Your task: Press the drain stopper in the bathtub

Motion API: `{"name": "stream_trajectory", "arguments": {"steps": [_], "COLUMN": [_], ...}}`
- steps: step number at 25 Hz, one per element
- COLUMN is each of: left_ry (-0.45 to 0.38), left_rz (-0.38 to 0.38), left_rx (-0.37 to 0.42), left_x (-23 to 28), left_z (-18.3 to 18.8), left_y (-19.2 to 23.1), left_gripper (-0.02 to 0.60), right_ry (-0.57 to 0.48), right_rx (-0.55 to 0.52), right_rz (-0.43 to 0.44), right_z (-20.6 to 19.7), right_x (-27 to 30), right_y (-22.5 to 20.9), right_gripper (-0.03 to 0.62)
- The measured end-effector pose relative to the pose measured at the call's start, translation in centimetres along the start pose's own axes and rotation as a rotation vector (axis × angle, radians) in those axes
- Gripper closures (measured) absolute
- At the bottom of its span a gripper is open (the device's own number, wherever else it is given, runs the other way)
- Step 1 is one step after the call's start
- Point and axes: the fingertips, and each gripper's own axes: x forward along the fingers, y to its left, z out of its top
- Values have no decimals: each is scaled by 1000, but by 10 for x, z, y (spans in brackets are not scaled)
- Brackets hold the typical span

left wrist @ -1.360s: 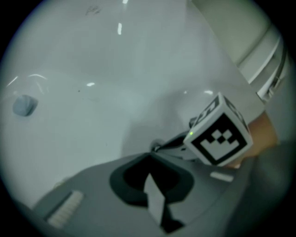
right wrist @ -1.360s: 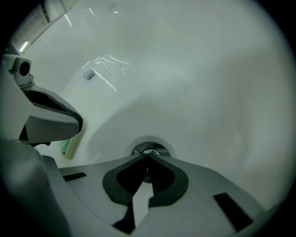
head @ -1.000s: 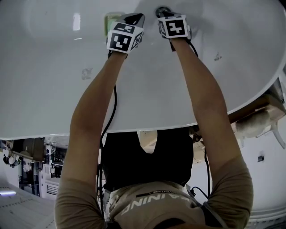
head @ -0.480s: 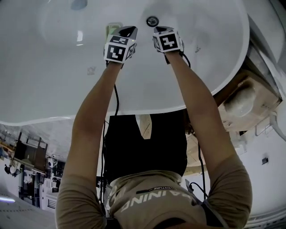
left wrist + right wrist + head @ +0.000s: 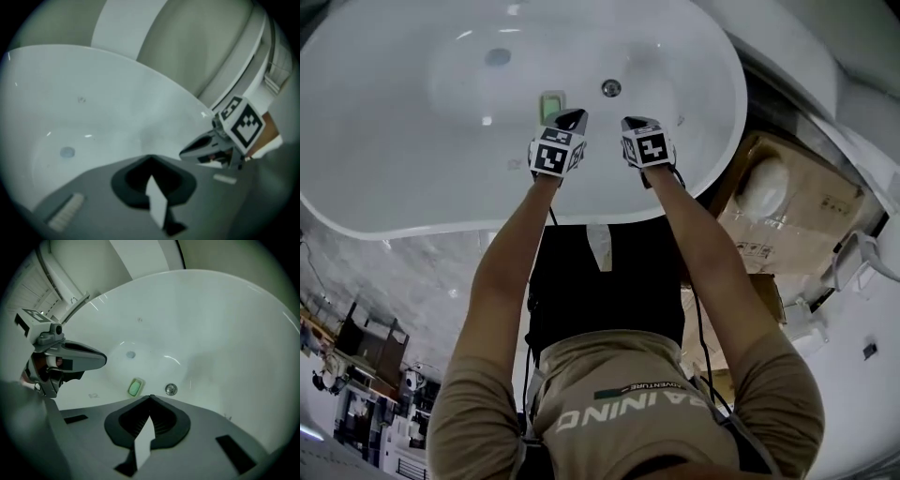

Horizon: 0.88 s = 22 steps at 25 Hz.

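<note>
Left tongs [image 5: 572,117] and right tongs [image 5: 636,122] hang side by side over the bathtub [image 5: 412,187] at the ends of my outstretched arms. Each has its jaws pressed together with nothing between them.

From my head camera the white tub fills the top of the view, and its near rim curves past at six o'clock of the tongs. A cardboard box [image 5: 787,220] sits outside the tub at three o'clock, with a white rounded thing [image 5: 764,192] lying on it.

On the tub floor a green soap-like block [image 5: 551,105] lies just at eleven o'clock of my left tongs. The drain stopper [image 5: 610,88], round and metallic, sits at twelve o'clock between the two tips, apart from both. A small grey disc [image 5: 497,56] lies farther off at ten o'clock.
</note>
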Motion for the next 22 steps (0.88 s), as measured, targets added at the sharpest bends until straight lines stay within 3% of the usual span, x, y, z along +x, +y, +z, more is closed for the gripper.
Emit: {"name": "stream_trajectory", "arguments": {"steps": [4,11,18,22], "left_ry": [-34,-122,-306,-408], "left_rz": [-9,-9,28,26], "left_rx": [-51,-45,9,93], "left_x": [-51,-150,-235,-280], "left_z": [12,46,126,175], "left_y": [-33,-82,-114,-143], "left_gripper": [580,580,580,580], "right_ry": [-24,-158,-363,-488], "right_rx": [-24,-154,-227,-223], "right_rz": [16,54,63,64], "right_z": [-8,20,78,101], "right_x": [-55,-168,-273,-334], "right_y": [20,69,110,127], "right_gripper": [585,586,585,586]}}
